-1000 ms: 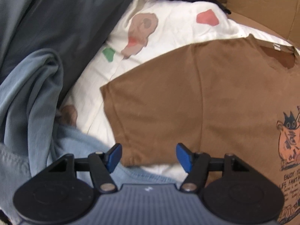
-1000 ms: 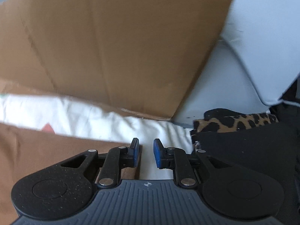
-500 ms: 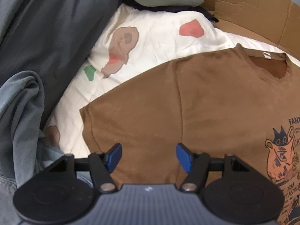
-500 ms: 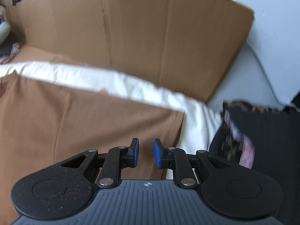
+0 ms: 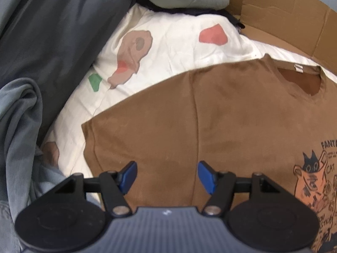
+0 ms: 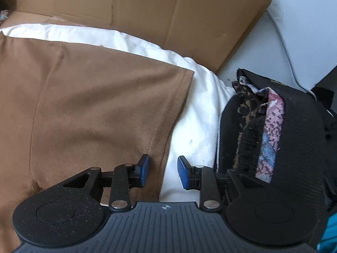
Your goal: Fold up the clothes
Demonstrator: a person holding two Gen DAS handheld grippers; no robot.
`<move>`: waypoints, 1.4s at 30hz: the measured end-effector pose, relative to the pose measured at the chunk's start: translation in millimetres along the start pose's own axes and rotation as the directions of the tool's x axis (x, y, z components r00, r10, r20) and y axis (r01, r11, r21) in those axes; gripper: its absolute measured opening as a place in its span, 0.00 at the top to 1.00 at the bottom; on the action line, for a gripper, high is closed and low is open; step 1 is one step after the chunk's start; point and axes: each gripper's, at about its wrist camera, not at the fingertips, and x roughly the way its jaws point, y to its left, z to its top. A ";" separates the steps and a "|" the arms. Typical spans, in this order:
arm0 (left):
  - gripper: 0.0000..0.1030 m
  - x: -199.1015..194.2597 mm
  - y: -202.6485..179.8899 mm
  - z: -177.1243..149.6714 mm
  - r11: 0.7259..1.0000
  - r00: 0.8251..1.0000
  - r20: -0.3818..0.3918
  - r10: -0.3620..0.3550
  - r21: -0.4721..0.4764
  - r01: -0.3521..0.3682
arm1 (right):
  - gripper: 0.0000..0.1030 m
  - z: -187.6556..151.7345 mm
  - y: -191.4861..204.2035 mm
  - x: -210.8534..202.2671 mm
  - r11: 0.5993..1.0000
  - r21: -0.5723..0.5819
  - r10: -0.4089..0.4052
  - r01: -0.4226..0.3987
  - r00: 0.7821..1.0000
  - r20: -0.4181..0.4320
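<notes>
— Where does the shirt lie?
— The brown cotton T-shirt with a cartoon cat print lies flat on the white patterned bedsheet, cardboard sheet behind it.
— And your tongs?
— Your left tongs hover released above its sleeve. Your right tongs are opening over the other sleeve's hem, gripping nothing, beside a pile of dark clothes.

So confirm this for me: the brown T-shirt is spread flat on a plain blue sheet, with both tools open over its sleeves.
One detail is off: the sheet is white with coloured printed patches, not plain blue, as the left wrist view shows. The rest holds: the brown T-shirt lies spread flat, the left tool is open over one sleeve, and the right tool, jaws opening, is over the other sleeve's edge.
</notes>
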 end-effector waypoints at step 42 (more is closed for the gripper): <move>0.48 110.1 -20.9 111.0 0.998 0.988 0.143 0.055 -0.016 -0.053 | 0.70 149.8 120.3 51.1 0.953 0.184 0.211 -0.240 0.964 0.163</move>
